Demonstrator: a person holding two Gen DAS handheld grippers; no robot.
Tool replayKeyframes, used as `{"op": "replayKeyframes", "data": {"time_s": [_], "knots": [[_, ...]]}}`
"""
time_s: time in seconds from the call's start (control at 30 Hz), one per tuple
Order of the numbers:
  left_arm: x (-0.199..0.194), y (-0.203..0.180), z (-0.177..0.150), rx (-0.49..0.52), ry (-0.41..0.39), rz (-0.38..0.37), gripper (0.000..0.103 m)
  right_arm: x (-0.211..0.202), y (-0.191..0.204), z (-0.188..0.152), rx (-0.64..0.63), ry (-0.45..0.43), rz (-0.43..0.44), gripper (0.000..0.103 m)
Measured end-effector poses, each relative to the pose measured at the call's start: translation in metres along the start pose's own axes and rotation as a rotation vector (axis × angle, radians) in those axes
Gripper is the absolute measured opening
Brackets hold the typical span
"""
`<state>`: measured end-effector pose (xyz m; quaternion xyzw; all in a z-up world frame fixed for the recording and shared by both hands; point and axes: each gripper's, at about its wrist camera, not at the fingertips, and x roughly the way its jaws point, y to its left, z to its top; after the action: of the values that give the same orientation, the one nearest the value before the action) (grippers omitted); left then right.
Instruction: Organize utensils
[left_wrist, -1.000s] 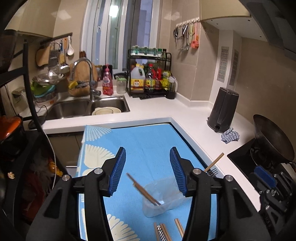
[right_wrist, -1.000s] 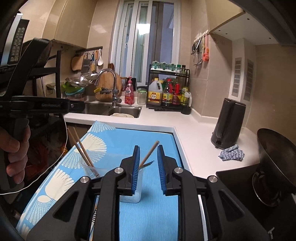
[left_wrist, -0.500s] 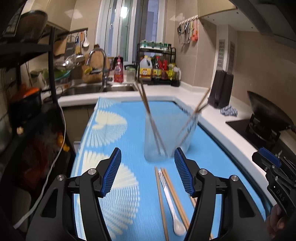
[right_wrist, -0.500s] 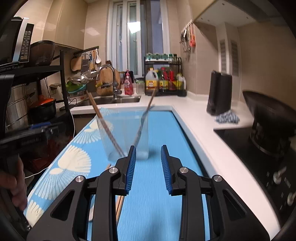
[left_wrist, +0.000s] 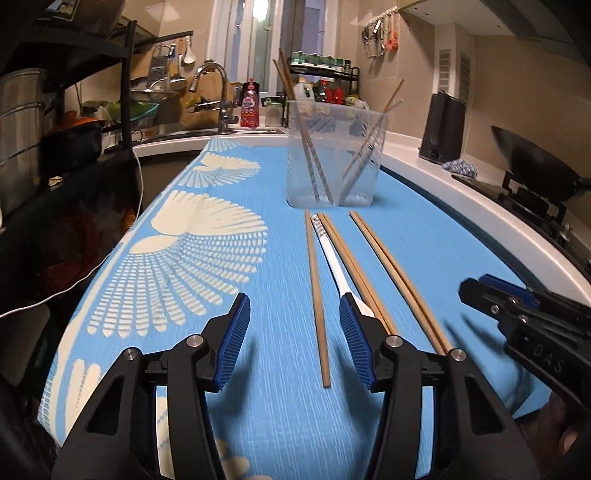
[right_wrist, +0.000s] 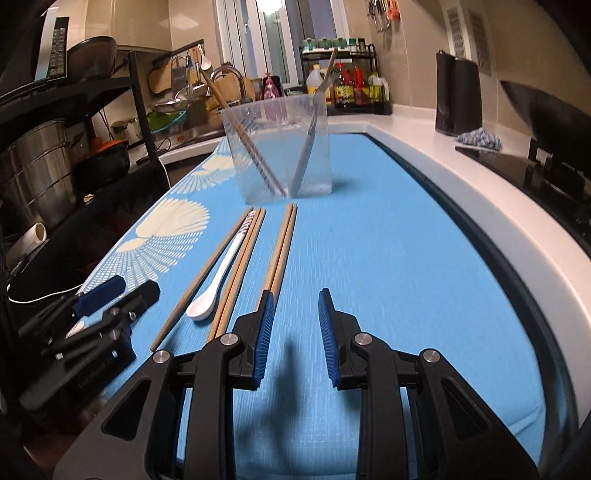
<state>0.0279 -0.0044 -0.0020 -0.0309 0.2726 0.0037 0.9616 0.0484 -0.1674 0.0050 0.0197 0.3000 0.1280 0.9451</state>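
Chopsticks (left_wrist: 318, 288) lie in a loose row along the blue mat (left_wrist: 207, 266), running lengthwise from its near end toward the clear plastic cup (left_wrist: 334, 155) standing further up the mat; a white spoon (left_wrist: 334, 258) lies among them, bowl toward the near end. From the left wrist, a few sticks already lean in that cup, so I'd judge the rest are laid out waiting their turn. The left gripper (left_wrist: 295, 341) hovers low over the mat's near end, jaws wide apart and empty; the single stick's near end lies between its fingers without touching them, and the right-hand finger hides part of the spoon's bowl. The right gripper (left_wrist: 517, 321) shows at the mat's right edge, too partial here to read. From the right wrist, the same cup (right_wrist: 280, 147) holds sticks leaning both ways. The right gripper (right_wrist: 293, 334) hovers near the mat's near edge, moderately open, gripping nothing, its left finger just beside the near end of a pair of chopsticks (right_wrist: 280, 251). The spoon (right_wrist: 225, 273) and the left gripper (right_wrist: 110, 299) lie toward the left edge.
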Motion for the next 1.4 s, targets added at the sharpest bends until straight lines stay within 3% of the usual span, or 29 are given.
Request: {"op": "replayKeyframes", "data": {"time_s": [0.37,0.5,0.9,1.0,1.17,1.4], "knots": [[0.009,-0.002,-0.011,0.004,0.041,-0.022,0.033,0.02,0.012,-0.014,-0.033,0.085,0.004,0.025],[0.013,-0.005,-0.016,0.012,0.065,-0.023,0.028,0.024,0.008,-0.016,-0.026,0.104,-0.024,0.017],[0.016,-0.015,-0.021,0.047,0.07,-0.011,0.027,0.026,0.002,-0.015,-0.056,0.077,-0.056,0.006],[0.015,-0.015,-0.021,0.049,0.068,-0.008,0.022,0.026,0.0,-0.016,-0.066,0.067,-0.052,0.006],[0.015,-0.015,-0.021,0.049,0.066,-0.008,0.006,0.025,-0.006,-0.015,-0.067,0.054,-0.077,0.006],[0.014,-0.004,-0.021,0.024,0.055,0.015,0.006,0.023,-0.019,-0.013,-0.07,0.063,-0.127,0.007]]}}
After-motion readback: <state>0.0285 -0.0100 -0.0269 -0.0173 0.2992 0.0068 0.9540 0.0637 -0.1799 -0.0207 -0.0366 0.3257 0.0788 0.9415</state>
